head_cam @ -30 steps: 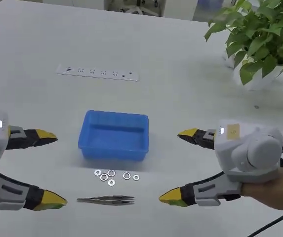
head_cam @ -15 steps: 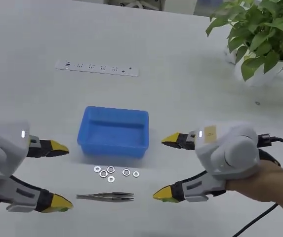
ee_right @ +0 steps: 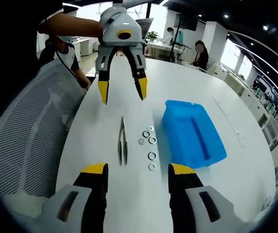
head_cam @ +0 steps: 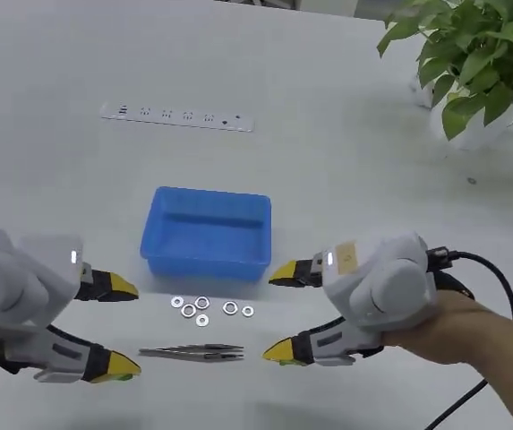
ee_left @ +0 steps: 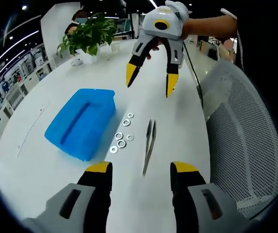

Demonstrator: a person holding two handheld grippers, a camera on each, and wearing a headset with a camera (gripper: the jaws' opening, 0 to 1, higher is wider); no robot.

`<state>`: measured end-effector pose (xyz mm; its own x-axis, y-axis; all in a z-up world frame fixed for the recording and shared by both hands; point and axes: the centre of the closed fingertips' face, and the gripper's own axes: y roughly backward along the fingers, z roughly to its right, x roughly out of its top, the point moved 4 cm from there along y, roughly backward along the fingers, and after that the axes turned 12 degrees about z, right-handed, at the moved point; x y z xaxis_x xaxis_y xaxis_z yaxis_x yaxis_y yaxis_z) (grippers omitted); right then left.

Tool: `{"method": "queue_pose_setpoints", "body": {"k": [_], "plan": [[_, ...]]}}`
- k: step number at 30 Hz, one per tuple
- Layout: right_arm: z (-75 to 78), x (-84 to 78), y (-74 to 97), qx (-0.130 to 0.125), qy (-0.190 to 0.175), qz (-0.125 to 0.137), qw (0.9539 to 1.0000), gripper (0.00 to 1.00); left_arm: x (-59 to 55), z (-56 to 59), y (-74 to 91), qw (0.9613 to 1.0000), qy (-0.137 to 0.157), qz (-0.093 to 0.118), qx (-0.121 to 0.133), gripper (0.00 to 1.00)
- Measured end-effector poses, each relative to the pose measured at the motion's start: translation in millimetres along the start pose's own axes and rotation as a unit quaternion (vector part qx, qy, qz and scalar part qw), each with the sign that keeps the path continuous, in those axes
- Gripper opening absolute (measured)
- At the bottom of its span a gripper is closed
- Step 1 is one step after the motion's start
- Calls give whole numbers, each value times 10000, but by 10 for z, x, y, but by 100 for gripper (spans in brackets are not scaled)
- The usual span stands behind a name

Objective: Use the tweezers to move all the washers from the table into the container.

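1. I look down on a white table (head_cam: 346,161) in a bright open office. A leafy plant (head_cam: 471,54) stands at its far right corner and a white power strip (head_cam: 177,117) lies flat near the far edge.
2. A blue bin (head_cam: 204,266) sits in the middle of the table, its long side towards me.
3. Six washers (head_cam: 204,309) lie loose on the table just outside the bin's near wall. Four of them form a small cluster, and two more lie to its right.
4. The tweezers (head_cam: 192,352) lie flat on the table, nearer to me than the washers and roughly parallel to the bin's near wall. Nothing touches them.
5. The left gripper (head_cam: 136,329) hangs low at the left, its jaws spread wide and holding nothing. Its yellow tips point right, towards the tweezers' left end.
6. In the left gripper view the tweezers run straight ahead between the two jaws, with the washers and the bin off to the left.
7. The right gripper (head_cam: 269,315) faces it from the right, held in a hand (head_cam: 471,327). Its jaws are also wide apart and hold nothing, and a black cable (head_cam: 493,278) trails off behind it.
8. The right gripper's far tip is near the bin's right front corner, and its near tip is just beside the tweezers' right end.
9. In the right gripper view a mesh chair (ee_right: 32,126) stands at the table's edge on the left.
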<state>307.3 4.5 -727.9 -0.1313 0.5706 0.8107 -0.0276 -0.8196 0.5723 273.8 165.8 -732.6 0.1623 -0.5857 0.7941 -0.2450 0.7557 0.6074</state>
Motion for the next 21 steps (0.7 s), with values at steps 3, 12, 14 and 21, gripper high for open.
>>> {"method": "queue_pose_setpoints", "body": {"k": [3, 12, 14, 21], "plan": [[-24, -14, -60, 102, 49, -33, 9999, 47, -39, 2, -32, 9999, -41, -90, -41, 50], [-107, -39, -244, 423, 203, -98, 9989, 38, -110, 30, -117, 9994, -69, -277, -184, 42], [-129, -43, -281, 489, 229, -111, 9985, 35, -118, 21, -133, 9995, -65, -264, -159, 39], [-188, -70, -421, 641, 177, -150, 9977, 29, -156, 18, -173, 9993, -99, -318, -168, 32]]}}
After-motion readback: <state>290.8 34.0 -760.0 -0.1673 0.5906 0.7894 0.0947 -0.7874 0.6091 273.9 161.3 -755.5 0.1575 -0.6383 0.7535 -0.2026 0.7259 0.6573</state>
